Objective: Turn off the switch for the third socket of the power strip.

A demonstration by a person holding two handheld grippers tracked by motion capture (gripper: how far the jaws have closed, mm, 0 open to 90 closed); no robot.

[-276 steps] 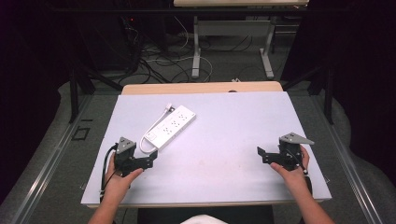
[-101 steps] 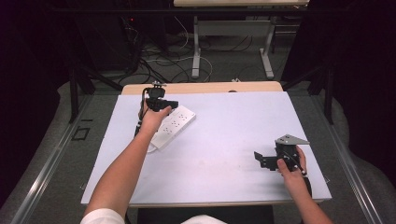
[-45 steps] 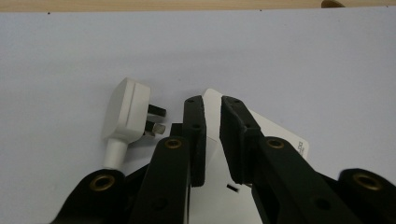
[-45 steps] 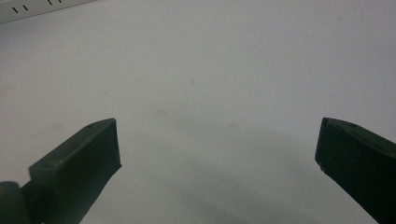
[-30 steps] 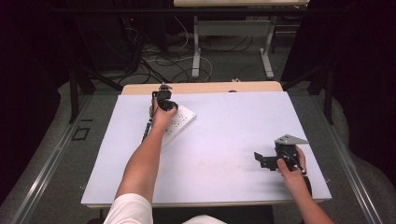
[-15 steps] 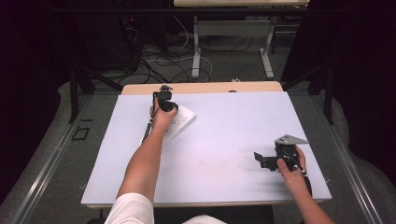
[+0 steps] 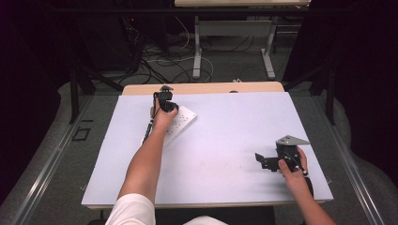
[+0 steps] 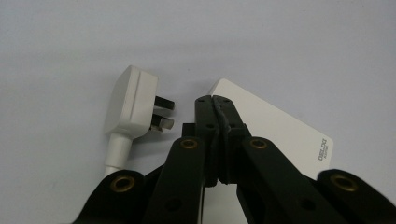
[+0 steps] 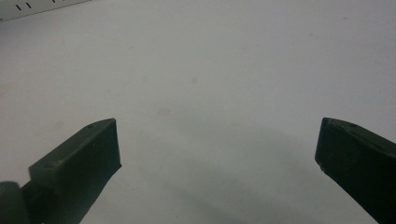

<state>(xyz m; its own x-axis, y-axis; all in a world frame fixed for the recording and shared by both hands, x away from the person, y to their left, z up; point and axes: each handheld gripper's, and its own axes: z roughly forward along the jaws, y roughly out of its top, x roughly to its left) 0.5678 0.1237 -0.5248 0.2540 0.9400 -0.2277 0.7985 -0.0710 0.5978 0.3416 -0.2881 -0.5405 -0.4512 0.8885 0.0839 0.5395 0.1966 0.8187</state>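
A white power strip (image 7: 182,123) lies at the far left-centre of the pale table (image 7: 234,117). My left gripper (image 7: 165,104) is stretched out over its far end, jaws shut. In the left gripper view the shut jaw tips (image 8: 215,101) hover over the strip's labelled end (image 8: 280,130) with nothing visible between them, and the strip's white plug (image 8: 133,105) lies on its side just to the left, prongs towards the jaws. My right gripper (image 7: 263,161) rests near the front right of the table, open wide (image 9: 217,140) over bare tabletop.
The strip's slotted edge (image 9: 37,9) shows at the top left of the right gripper view. Beyond the table's wooden far edge (image 7: 202,87) are desk legs and loose cables on the floor (image 7: 187,56).
Since the earliest frame the left arm has reached from the table's near left out to the power strip. Over the last second neither hand has moved.
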